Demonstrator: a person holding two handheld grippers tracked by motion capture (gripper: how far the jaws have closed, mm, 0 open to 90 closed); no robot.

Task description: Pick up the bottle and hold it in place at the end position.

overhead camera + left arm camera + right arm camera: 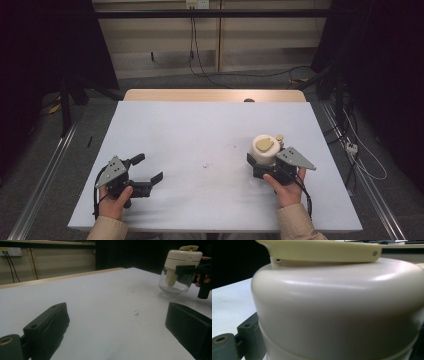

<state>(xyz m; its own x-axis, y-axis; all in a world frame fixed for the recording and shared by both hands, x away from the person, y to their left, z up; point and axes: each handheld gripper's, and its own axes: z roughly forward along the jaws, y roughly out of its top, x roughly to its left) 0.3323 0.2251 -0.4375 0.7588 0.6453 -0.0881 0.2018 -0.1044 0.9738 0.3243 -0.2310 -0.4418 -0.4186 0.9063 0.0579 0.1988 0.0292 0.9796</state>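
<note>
On the table's (210, 130) left, we see the left gripper (148, 170) resting low, black jaws spread wide, nothing between them, hand (114, 200) behind. Matte white top, faint specks mid-table. To the right the jar (265, 149): clear glass body, smooth cream domed lid, flat yellowish lever. The right gripper (260, 162) clamps the jar upright, hand (286, 187) behind it.

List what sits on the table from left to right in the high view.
Left gripper, jaws apart over bare table → small dark marks on the table → jar with a cream lid → right gripper, closed around the jar.
</note>
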